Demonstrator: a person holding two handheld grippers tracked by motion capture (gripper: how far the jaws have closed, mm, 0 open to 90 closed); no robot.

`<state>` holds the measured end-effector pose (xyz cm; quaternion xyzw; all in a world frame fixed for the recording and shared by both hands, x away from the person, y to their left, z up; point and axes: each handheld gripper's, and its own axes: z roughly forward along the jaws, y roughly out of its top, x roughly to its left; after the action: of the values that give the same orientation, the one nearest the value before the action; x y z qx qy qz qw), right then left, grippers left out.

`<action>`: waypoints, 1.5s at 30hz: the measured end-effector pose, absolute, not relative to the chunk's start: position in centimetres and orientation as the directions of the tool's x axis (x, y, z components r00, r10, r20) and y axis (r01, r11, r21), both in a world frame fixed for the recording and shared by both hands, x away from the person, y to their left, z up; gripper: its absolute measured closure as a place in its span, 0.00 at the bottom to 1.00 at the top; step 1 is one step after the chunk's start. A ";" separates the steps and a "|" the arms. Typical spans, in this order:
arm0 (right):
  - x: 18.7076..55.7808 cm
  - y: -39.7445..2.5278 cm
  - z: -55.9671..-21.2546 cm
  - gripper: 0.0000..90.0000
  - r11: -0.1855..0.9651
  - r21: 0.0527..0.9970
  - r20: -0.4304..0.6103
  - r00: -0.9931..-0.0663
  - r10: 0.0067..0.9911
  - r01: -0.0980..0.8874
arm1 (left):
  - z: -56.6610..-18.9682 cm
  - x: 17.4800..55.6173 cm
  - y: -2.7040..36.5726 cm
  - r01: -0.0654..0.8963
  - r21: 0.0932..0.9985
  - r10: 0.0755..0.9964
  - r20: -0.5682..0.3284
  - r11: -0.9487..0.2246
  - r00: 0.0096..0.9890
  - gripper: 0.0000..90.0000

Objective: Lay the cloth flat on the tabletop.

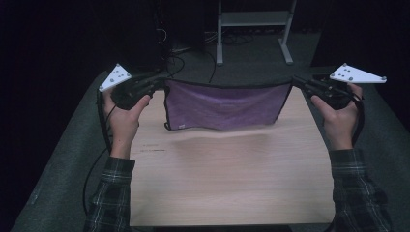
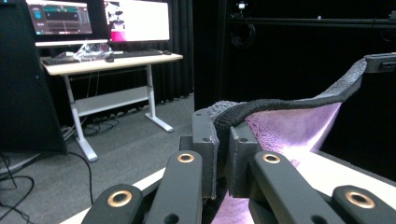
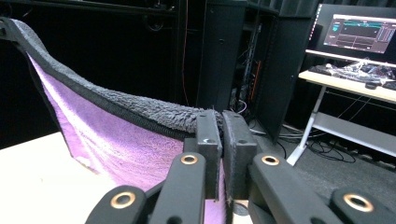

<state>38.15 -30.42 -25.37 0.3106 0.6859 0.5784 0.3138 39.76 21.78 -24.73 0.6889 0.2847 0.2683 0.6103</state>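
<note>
- One purple cloth (image 1: 223,105), stretched out.
- Two grippers: left gripper (image 1: 162,83), right gripper (image 1: 296,81).
- Two hands.
- One wooden table (image 1: 227,179).
- Two monitors (image 2: 136,20) on one desk (image 2: 112,60).

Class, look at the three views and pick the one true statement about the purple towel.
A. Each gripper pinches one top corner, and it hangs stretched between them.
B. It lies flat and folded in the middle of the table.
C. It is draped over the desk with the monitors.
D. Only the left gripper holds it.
A: the left gripper and the right gripper each clamp a top corner of the purple towel, whose dark top edge runs between them above the table.
</note>
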 end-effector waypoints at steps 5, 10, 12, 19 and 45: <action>38.7 -30.6 -27.7 0.95 0.145 0.982 -0.042 -0.612 0.790 0.120 | -27.4 40.3 21.6 0.135 0.983 0.718 -0.001 -0.129 0.696 0.94; 38.6 -30.6 -31.1 0.95 0.167 0.969 -0.016 -0.624 0.781 0.184 | -29.9 40.4 21.6 0.197 0.970 0.708 -0.039 -0.143 0.705 0.93; 38.4 -30.6 -31.5 0.95 0.169 0.967 -0.012 -0.627 0.779 0.192 | -30.4 40.3 21.6 0.210 0.966 0.698 -0.045 -0.152 0.714 0.93; 36.5 -30.6 -33.5 0.95 0.210 0.954 -0.017 -0.661 0.750 0.214 | -32.4 38.5 21.4 0.249 0.950 0.655 -0.067 -0.189 0.752 0.93; 31.2 -30.9 -42.6 0.95 0.346 0.830 0.105 -0.732 0.673 0.437 | -42.2 31.6 23.2 0.466 0.829 0.584 -0.221 -0.310 0.781 0.93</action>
<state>31.18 -30.94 -42.64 0.3426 0.8103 0.4577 0.1288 31.58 23.19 -42.24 0.8071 0.3255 0.0604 0.4889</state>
